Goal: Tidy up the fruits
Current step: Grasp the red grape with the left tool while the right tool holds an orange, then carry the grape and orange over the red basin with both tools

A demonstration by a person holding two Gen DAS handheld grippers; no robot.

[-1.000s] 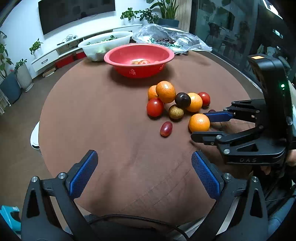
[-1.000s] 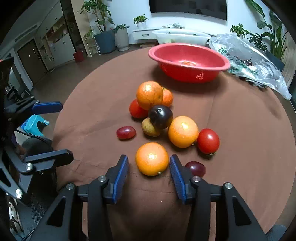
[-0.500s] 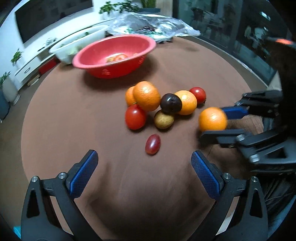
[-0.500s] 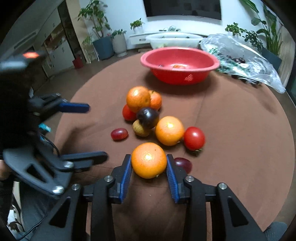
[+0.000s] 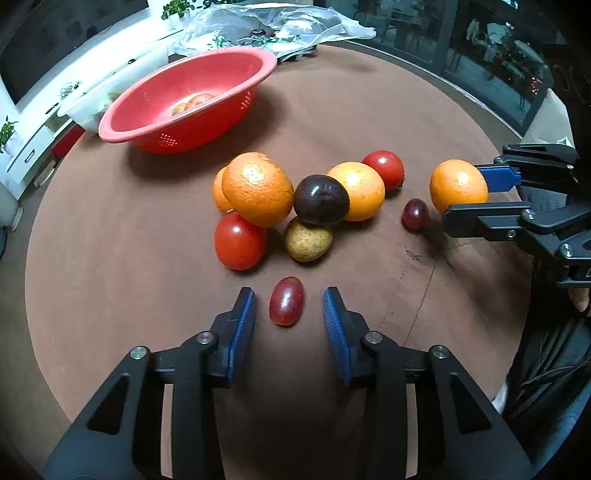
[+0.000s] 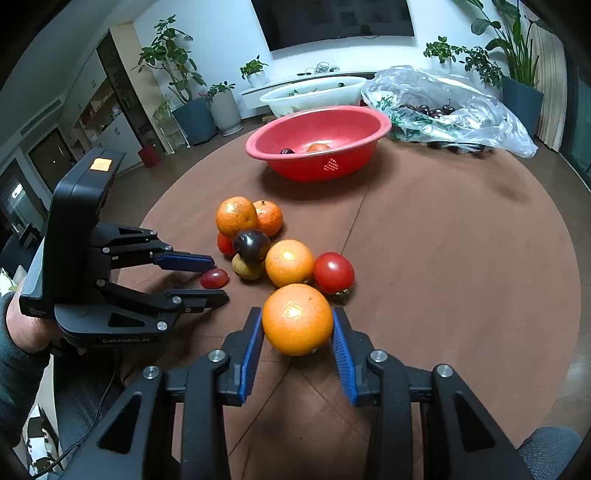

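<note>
1. Left wrist view: the left gripper (image 5: pixel 289 317) sits at the bottom centre of the frame. Its jaws are closing, with a red grape (image 5: pixel 287 306) lying on the brown table (image 5: pixel 110 266) between the blue pads (image 5: pixel 242 328). A gap shows on each side of the grape, so the pads do not press it.
2. Just above the grape, in the middle of the frame, is a cluster of fruit: a red tomato (image 5: pixel 241 240), a large orange (image 5: pixel 258 188), a dark plum (image 5: pixel 321 200) and a small brownish fruit (image 5: pixel 307 239). Behind the plum lies a second orange (image 5: pixel 360 191), with another tomato (image 5: pixel 384 170) beside it.
3. At the right edge the right gripper (image 5: pixel 466 197) has its pads clamped on a held orange (image 5: pixel 458 185), raised off the table. A second dark grape (image 5: pixel 416 214) lies just to its left.
4. A red basin (image 5: pixel 229 99) stands in the upper left with fruit inside; a plastic bag (image 5: pixel 273 26) lies behind it at the top.
5. Right wrist view: the right gripper (image 6: pixel 297 334), at bottom centre, is closed firmly on the held orange (image 6: pixel 297 319), both pads touching its sides.
6. At the left, a hand (image 6: pixel 27 325) holds the left gripper (image 6: pixel 215 277), its fingers either side of the red grape (image 6: pixel 214 278).
7. The fruit cluster sits mid-frame, the red basin (image 6: pixel 354 155) above it, and the plastic bag (image 6: pixel 461 107) in the upper right.
</note>
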